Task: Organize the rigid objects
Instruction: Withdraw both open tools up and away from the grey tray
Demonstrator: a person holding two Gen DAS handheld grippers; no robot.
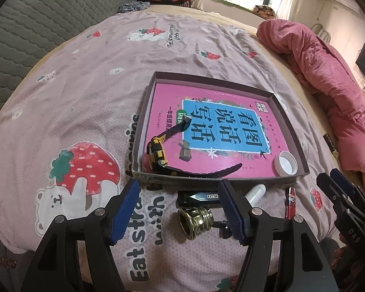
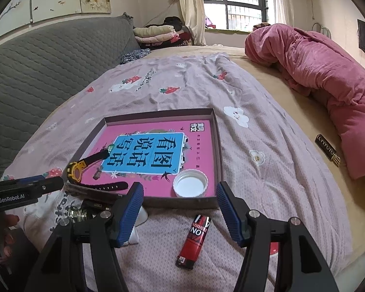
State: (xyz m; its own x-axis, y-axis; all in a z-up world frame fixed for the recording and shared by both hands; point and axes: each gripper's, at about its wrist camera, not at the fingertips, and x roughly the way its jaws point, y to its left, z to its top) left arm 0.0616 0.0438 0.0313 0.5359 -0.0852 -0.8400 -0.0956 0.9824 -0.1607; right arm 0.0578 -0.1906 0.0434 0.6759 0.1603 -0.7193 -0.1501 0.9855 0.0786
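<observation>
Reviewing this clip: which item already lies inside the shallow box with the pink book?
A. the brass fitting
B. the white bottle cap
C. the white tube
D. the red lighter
B: the white bottle cap sits in the box's near corner on the pink book, beside the yellow-and-black watch; the red lighter lies outside on the bedspread.

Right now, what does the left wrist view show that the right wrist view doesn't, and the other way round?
Only the left wrist view shows the brass fitting whole and the dark flat object clearly. Only the right wrist view shows the red lighter whole, lying between the open right hand-held gripper. Both show the box holding the pink book, yellow watch and white cap.
</observation>
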